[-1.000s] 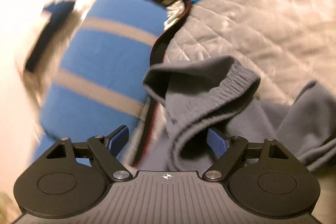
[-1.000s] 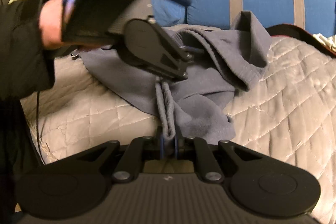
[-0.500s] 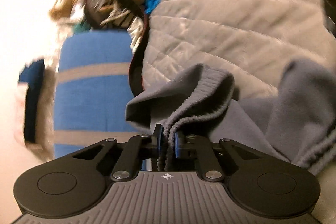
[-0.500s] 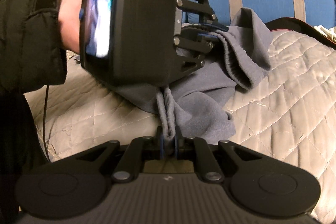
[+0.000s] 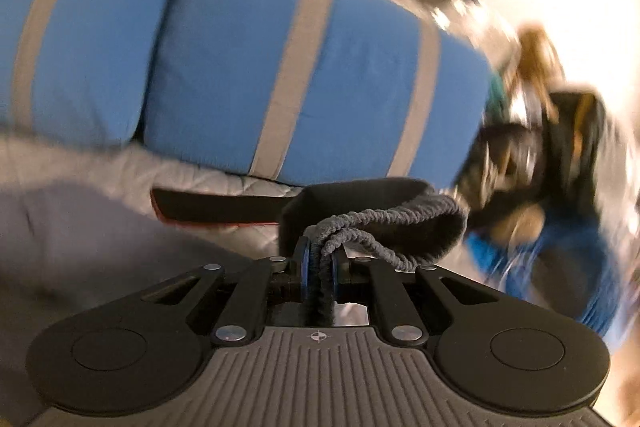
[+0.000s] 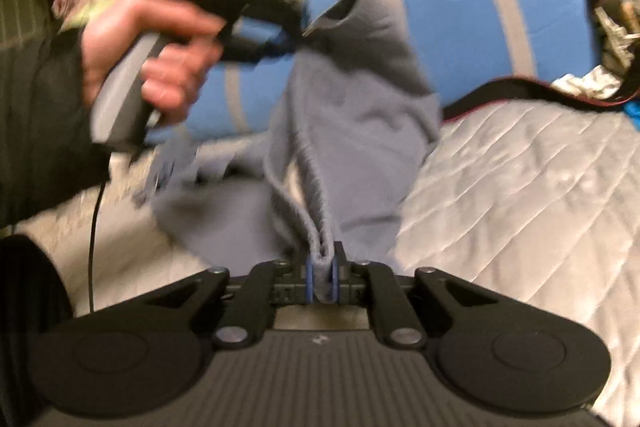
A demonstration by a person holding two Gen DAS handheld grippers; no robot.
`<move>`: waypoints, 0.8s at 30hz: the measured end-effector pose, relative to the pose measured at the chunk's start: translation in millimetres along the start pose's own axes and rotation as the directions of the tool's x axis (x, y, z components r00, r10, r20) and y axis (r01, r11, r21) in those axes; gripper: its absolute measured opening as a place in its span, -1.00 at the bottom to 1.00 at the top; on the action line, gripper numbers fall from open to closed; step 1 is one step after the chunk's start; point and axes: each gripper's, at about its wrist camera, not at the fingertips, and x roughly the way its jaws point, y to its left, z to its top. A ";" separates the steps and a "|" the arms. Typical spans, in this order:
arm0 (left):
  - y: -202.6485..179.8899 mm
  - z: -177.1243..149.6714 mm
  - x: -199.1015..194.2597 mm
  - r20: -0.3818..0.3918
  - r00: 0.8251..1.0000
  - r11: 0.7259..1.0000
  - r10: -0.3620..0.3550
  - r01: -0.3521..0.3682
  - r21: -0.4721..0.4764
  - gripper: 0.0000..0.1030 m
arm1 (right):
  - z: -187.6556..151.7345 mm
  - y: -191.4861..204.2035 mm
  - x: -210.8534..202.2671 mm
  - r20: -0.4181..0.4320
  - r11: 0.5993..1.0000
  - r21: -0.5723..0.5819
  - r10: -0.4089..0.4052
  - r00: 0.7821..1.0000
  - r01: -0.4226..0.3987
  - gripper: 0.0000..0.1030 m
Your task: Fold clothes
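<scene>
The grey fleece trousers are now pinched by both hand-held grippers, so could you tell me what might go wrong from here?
1. The left hand-held gripper pinches only the ribbed waistband edge of the grey fleece trousers; a tug might pull it free.
2. The hanging cloth looks twisted and bunched, so it may be laid down creased.
3. It hangs close to the blue striped cushion and could drag on it.

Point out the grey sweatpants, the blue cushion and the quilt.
grey sweatpants (image 6: 352,131): right wrist view, on the hanging cloth between the two grippers.
blue cushion (image 5: 224,67): left wrist view, on a blue panel between grey stripes.
quilt (image 6: 520,179): right wrist view, on the bare stitched surface right of the pants.
</scene>
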 end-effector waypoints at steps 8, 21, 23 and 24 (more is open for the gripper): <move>-25.7 25.0 3.2 -0.017 0.993 0.970 -0.114 0.108 -0.216 -0.82 | 42.6 -14.8 -49.5 0.113 0.988 0.083 -0.137 0.984 0.128 -0.82; -170.3 19.9 81.1 -0.064 0.981 0.983 -0.183 0.183 -0.004 -0.83 | 78.7 -88.1 -96.7 0.092 0.919 0.297 -0.297 0.951 0.258 -0.85; -185.4 15.5 95.7 -0.073 0.980 0.982 -0.183 0.186 0.032 -0.83 | 79.7 -100.3 -101.9 0.084 0.906 0.334 -0.304 0.949 0.261 -0.85; -192.7 12.8 104.1 -0.078 0.979 0.980 -0.188 0.192 0.046 -0.83 | 79.6 -105.2 -104.9 0.082 0.900 0.343 -0.312 0.946 0.268 -0.85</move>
